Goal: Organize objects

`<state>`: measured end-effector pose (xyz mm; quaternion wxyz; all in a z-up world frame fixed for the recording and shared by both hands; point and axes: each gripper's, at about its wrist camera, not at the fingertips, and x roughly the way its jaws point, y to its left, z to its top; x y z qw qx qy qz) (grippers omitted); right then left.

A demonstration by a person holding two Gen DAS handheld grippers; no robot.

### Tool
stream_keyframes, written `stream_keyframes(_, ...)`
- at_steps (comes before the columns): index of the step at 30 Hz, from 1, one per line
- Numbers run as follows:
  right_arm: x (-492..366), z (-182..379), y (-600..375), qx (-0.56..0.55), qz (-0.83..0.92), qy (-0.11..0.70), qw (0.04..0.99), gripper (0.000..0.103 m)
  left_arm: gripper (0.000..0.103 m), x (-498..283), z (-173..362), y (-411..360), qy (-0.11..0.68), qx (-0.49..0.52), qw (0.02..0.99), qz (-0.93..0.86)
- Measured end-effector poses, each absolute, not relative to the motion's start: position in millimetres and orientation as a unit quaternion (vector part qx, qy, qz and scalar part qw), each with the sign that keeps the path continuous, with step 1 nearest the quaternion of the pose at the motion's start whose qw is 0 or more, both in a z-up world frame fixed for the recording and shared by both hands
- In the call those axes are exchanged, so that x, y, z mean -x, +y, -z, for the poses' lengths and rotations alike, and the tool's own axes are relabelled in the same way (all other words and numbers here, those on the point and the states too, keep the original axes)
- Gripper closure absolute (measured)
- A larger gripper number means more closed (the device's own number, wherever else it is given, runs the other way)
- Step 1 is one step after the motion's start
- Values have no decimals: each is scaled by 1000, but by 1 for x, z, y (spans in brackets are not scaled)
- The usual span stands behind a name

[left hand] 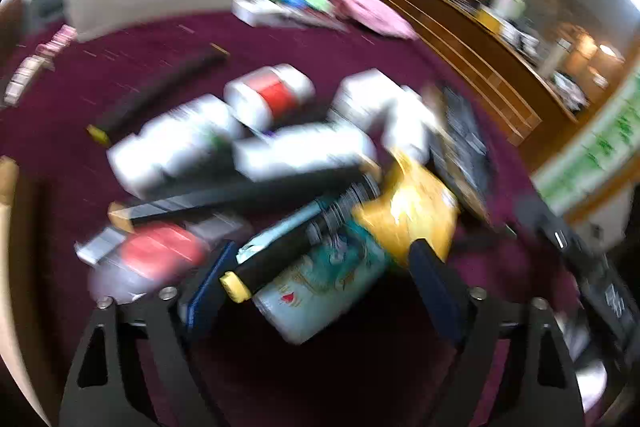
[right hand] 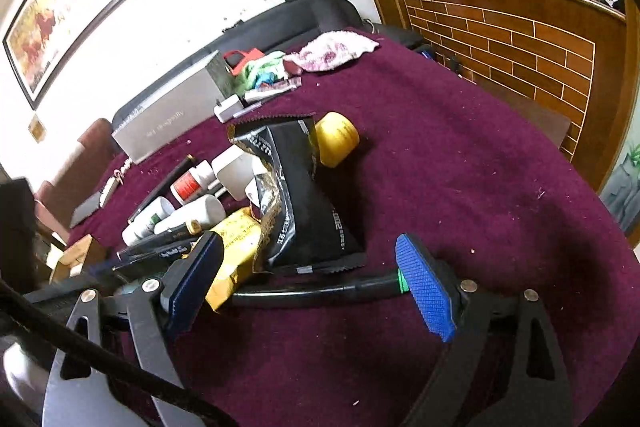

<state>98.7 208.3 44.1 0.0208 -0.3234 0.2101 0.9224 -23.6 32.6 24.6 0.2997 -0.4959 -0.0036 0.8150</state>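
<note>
A heap of objects lies on the maroon table cloth (right hand: pixel 460 155). In the blurred left wrist view my left gripper (left hand: pixel 320 287) is open, its jaws either side of a teal printed can (left hand: pixel 320 287) and a black marker with a yellow cap (left hand: pixel 256 267). A yellow packet (left hand: pixel 408 215), white bottles (left hand: pixel 176 143) and a red-labelled bottle (left hand: pixel 272 95) lie beyond. In the right wrist view my right gripper (right hand: pixel 312 287) is open and empty, just short of a black foil pouch (right hand: pixel 304 203), a yellow packet (right hand: pixel 232 247) and a black cable (right hand: pixel 312 293). A yellow jar (right hand: pixel 336 137) lies behind the pouch.
A grey box (right hand: pixel 172 119), a white charger (right hand: pixel 228 109), green and pink cloths (right hand: pixel 332 51) lie at the table's far side. A wooden brick-patterned counter (right hand: pixel 512 35) with clutter stands to the right. A dark sofa (right hand: pixel 304 11) stands against the wall.
</note>
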Motion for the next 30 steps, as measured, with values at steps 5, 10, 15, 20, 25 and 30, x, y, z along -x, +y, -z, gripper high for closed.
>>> stream_keyframes(5, -102, -43, 219, 317, -918, 239, 15, 14, 31, -12, -35, 26, 5, 490, 343, -801)
stream_keyframes(10, -100, -40, 222, 321, -912, 253, 15, 14, 31, -19, -47, 28, 50, 451, 293, -842)
stream_keyframes(15, -99, -35, 226, 331, -907, 259, 24, 14, 56, 0, -42, 45, 80, 447, 284, -845)
stream_keyframes(20, -101, -34, 231, 328, -905, 268, 33, 14, 91, 12, -33, 72, 127, 466, 283, -829)
stream_keyframes(25, -99, -32, 229, 338, -903, 264, 30, 14, 91, 13, -35, 87, 172, 459, 266, -830)
stream_keyframes(30, -99, -32, 226, 339, -906, 252, 35, 14, 91, 15, -30, 105, 207, 441, 264, -832)
